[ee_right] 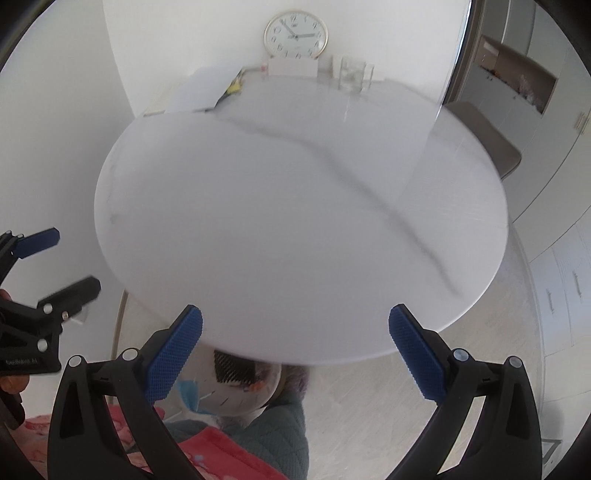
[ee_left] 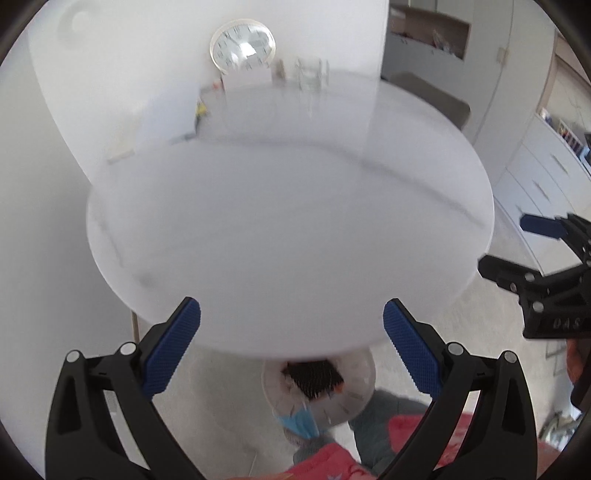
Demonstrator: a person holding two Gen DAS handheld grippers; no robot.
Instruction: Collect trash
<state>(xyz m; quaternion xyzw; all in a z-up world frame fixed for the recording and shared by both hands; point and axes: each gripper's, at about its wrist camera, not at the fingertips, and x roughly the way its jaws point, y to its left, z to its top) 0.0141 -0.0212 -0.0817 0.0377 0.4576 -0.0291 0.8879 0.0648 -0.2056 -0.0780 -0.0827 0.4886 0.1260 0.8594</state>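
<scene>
Both tongs spread wide, empty: left gripper point(ee_left: 291, 321), right gripper point(ee_right: 295, 325), above round white marble-veined table point(ee_left: 295, 229). Trash, including blue face mask point(ee_left: 297, 422), already in clear plastic-lined bin point(ee_left: 354, 387) below table edge. Risk: blurred views, loose mask at rim possibly slipping out if bumped.

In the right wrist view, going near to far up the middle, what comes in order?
Right gripper → trash bin under the table edge, blue face mask in it → white marble table → clear glasses at the far edge → wall clock.
</scene>
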